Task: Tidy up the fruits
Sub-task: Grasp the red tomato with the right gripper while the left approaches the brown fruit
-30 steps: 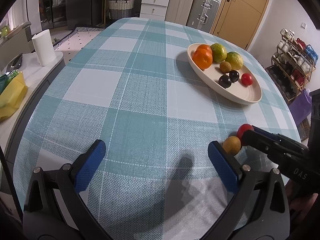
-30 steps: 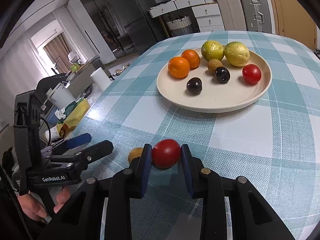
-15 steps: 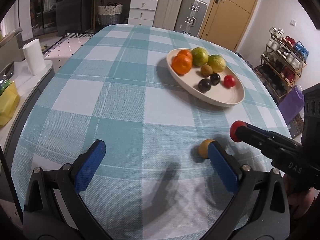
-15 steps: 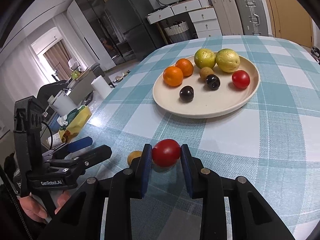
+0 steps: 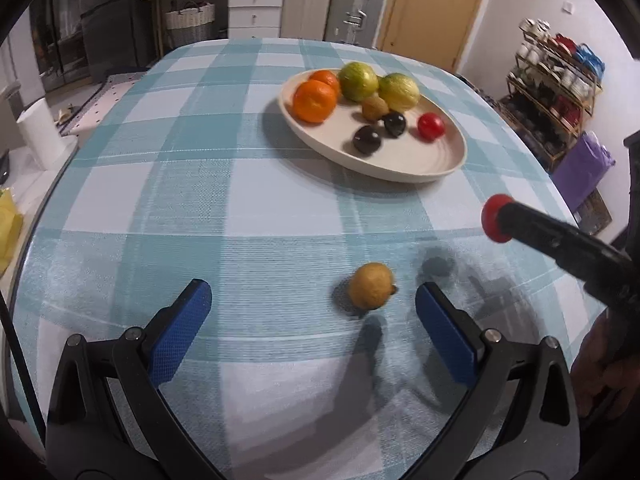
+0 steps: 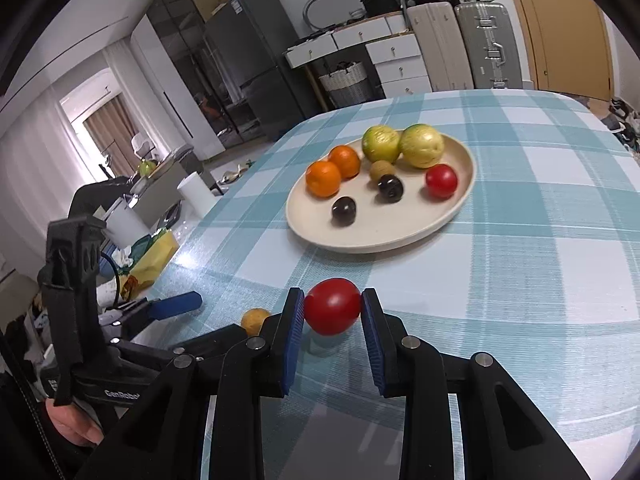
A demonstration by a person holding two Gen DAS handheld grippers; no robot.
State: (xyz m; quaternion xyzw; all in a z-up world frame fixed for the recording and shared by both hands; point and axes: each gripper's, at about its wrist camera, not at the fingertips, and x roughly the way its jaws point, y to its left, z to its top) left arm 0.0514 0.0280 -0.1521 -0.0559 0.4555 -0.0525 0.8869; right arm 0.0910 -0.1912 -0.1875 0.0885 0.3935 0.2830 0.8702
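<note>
My right gripper [image 6: 332, 312] is shut on a red tomato [image 6: 333, 306], held above the checked tablecloth; the same tomato [image 5: 495, 218] shows at the tip of that gripper in the left wrist view. A small yellow-brown fruit [image 5: 370, 286] lies on the cloth between my left gripper's open blue pads [image 5: 182, 330], nearer the right one, untouched. My left gripper [image 5: 312, 320] is open. A cream oval plate [image 6: 460, 200] farther back holds two oranges [image 6: 324, 178], two green-yellow fruits [image 6: 422, 146], a brown kiwi, two dark plums and another red tomato [image 6: 441, 180].
A white paper roll [image 5: 38, 136] and a yellow bag [image 5: 8, 224] sit on a counter left of the table. Drawers, suitcases and a door stand behind the table. A shelf of cups [image 5: 556, 80] stands at the right. A hand [image 6: 74, 426] holds the left gripper's handle.
My right gripper has lifted the tomato off the cloth. My left gripper has swung right, so the yellow-brown fruit now lies between its pads instead of beside the right one.
</note>
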